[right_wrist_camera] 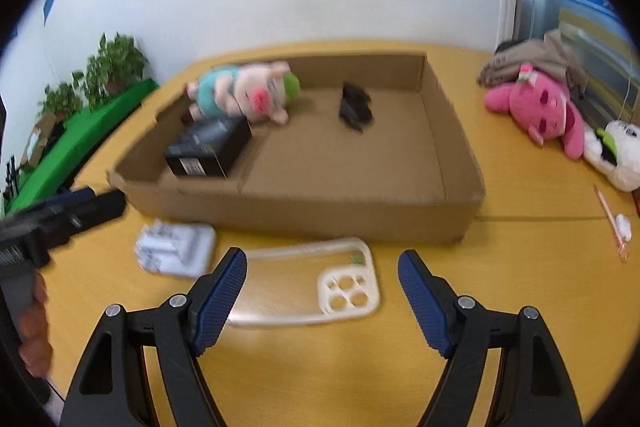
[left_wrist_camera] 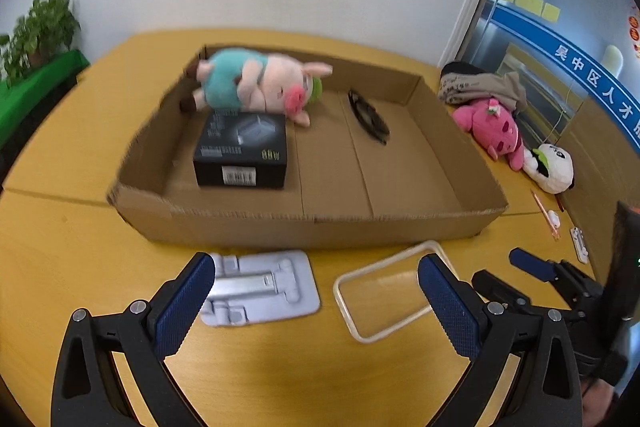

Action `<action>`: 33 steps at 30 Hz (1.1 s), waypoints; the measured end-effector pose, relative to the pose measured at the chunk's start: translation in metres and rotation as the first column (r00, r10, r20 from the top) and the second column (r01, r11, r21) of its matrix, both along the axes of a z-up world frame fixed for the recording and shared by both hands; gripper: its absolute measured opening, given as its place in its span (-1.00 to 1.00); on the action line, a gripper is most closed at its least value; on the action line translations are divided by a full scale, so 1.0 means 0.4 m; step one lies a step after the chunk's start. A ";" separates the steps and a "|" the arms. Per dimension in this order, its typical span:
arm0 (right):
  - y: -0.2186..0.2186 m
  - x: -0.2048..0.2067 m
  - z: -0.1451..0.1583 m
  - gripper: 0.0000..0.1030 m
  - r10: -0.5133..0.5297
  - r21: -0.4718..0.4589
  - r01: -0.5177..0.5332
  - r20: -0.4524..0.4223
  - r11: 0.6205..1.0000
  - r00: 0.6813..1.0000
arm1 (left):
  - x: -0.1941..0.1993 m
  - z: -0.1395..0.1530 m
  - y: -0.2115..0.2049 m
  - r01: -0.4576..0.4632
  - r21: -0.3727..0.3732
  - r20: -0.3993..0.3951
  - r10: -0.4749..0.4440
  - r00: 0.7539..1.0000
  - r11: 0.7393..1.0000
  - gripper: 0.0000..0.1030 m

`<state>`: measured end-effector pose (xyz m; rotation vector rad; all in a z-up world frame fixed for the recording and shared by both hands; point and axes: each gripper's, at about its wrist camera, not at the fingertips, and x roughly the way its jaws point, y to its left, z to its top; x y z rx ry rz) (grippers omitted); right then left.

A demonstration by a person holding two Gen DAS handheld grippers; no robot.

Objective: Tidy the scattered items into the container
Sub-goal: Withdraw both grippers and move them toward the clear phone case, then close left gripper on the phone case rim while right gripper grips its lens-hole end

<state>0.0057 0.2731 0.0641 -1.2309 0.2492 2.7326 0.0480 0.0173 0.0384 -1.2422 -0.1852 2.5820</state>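
Observation:
A shallow cardboard box (left_wrist_camera: 320, 223) (right_wrist_camera: 304, 215) stands on the yellow table. Inside it lie a pig plush (left_wrist_camera: 260, 83) (right_wrist_camera: 244, 95), a black carton (left_wrist_camera: 244, 151) (right_wrist_camera: 210, 147) and a small black item (left_wrist_camera: 368, 115) (right_wrist_camera: 355, 105). In front of the box lie a silver folding stand (left_wrist_camera: 260, 287) (right_wrist_camera: 176, 249) and a clear phone case (left_wrist_camera: 384, 291) (right_wrist_camera: 312, 281). My left gripper (left_wrist_camera: 316, 291) is open above the table, between the stand and the case. My right gripper (right_wrist_camera: 322, 287) is open over the phone case.
A pink plush (left_wrist_camera: 492, 127) (right_wrist_camera: 536, 107), a panda plush (left_wrist_camera: 552, 167) (right_wrist_camera: 616, 155) and a grey cloth (left_wrist_camera: 476, 83) (right_wrist_camera: 536, 63) lie at the table's right. A pen (left_wrist_camera: 546, 219) (right_wrist_camera: 612, 223) lies near the right edge. Potted plants (left_wrist_camera: 36, 31) (right_wrist_camera: 108, 67) stand far left.

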 end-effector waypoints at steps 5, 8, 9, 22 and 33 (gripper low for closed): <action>0.054 -0.016 -0.099 0.50 0.031 0.000 -0.031 0.110 1.000 0.993 | -0.025 -0.096 0.035 0.020 0.007 0.131 -0.021 0.991 1.000 0.93; 0.069 -0.032 -0.118 0.42 0.052 -0.013 -0.051 0.106 0.999 0.993 | -0.033 -0.149 0.057 0.034 0.004 0.215 -0.034 0.976 0.999 0.79; 0.071 -0.037 -0.121 0.38 0.057 -0.011 -0.056 0.107 0.998 0.993 | -0.035 -0.162 0.060 0.035 0.005 0.233 -0.035 0.972 0.999 0.70; 0.079 -0.080 -0.175 -0.64 0.074 -0.051 -0.067 0.164 0.996 0.984 | -0.039 -0.230 0.101 0.044 -0.028 0.289 -0.034 0.957 0.999 0.34; 0.041 -0.036 -0.179 -0.81 0.071 -0.057 -0.063 0.145 0.996 0.987 | -0.042 -0.240 0.076 0.050 -0.004 0.292 -0.047 0.955 0.999 -0.78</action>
